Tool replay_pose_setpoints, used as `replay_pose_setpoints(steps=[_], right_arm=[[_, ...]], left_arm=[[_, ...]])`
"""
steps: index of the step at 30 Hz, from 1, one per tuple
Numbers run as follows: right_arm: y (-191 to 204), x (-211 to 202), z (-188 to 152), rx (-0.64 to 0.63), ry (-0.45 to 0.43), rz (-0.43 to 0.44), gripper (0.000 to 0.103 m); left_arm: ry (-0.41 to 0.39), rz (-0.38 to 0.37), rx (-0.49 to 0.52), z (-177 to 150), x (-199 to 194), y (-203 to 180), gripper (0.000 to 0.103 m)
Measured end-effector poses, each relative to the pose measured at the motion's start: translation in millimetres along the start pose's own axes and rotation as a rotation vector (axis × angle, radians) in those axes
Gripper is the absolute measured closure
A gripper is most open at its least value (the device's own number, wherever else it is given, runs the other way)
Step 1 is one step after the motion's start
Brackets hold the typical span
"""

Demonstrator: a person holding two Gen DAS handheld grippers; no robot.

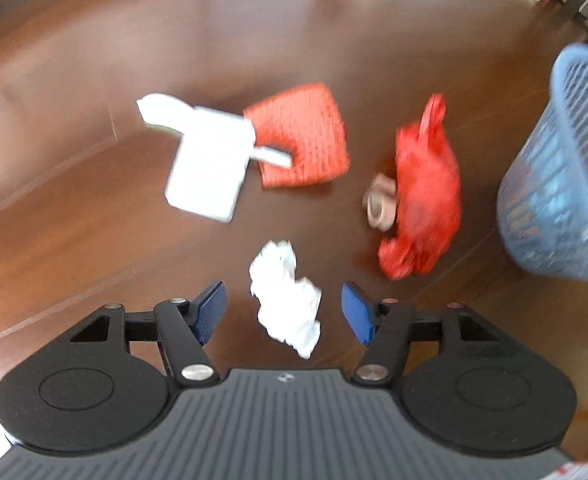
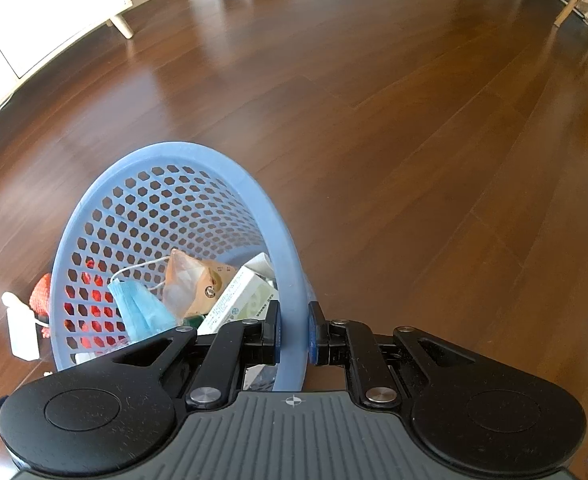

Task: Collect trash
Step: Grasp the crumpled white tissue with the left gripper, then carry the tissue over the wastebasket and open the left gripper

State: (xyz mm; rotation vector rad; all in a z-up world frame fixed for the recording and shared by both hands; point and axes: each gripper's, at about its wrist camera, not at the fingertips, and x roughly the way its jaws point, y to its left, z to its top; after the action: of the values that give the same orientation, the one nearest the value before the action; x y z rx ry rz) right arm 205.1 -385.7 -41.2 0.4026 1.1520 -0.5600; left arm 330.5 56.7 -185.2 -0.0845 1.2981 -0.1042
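Crumpled tissue [image 1: 287, 300] lies between wide-spread left gripper [image 1: 285, 312] fingers, untouched.

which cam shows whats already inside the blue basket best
The right wrist view. It looks down into the blue basket, showing a blue face mask, a brown packet and a white box, with the right gripper shut on the rim. The left wrist view shows only the blurred basket side, contents barely visible through the mesh.

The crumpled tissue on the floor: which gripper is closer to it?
Left. The left gripper is open with the tissue between its fingers; the right gripper is off to the side, clamped on the basket rim.
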Motion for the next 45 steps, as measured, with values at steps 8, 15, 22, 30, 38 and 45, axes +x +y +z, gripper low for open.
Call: replay_pose_setpoints(steps=[8,15,22,30,38,45], right_arm=[[6,-1,-1,-0.010,0.012,-0.012,0.094],[7,5,-2,-0.033,0.004,-0.015,0.094],[2,5,-3,-0.052,0.003,-0.013,0.094],[-3,5,-1,-0.056,0.007,-0.001,0.094],[-3,5,1,-0.052,0.012,0.010,0.094],[-1,0,3,-0.060,0.003,0.018,0.094]], left_arm=[[0.017,0.012,0.037,-15,36,-21,0.044],[0.048,0.051,0.052,-18,63,-27,0.048],[0.031,0.070,0.074,-21,67,-33,0.073],[0.002,0.053,0.073,-14,40,-38,0.099],[-0.060,0.000,0.057,-6,-16,-42,0.099],[-0.136,-0.061,0.045,10,-72,-55,0.099]])
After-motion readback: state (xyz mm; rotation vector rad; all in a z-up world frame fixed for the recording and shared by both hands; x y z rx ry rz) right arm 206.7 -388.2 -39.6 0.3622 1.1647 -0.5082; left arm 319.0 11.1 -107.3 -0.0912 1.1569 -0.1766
